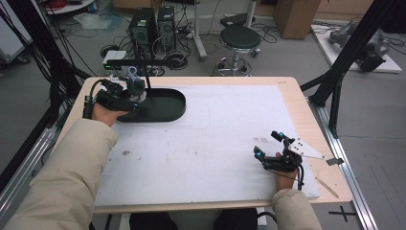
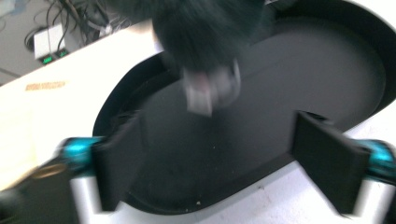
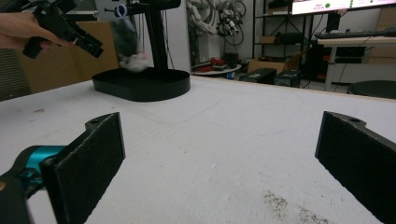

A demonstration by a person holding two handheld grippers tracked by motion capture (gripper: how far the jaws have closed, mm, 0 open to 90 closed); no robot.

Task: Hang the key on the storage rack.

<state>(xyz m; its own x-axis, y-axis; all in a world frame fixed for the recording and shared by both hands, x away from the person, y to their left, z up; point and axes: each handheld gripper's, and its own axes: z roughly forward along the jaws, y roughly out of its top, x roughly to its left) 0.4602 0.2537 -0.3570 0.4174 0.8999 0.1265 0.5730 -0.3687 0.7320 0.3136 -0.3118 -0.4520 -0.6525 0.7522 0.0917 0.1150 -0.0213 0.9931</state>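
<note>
Hanging just ahead of the wide-apart left gripper (image 2: pixel 219 158) — furry grey keychain toy (image 2: pixel 205 42), dangling over black oval tray (image 2: pixel 327 79); right gripper (image 3: pixel 219 158) — gaping too.

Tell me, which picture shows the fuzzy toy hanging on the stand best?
The right gripper view: the fuzzy toy shows from the side, hanging over the black tray. The left gripper view blurs it up close; the high view shows it small, by the left gripper.

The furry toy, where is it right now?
The furry toy hangs from the black stand over the oval tray, far left of the table, beside the left gripper.
</note>
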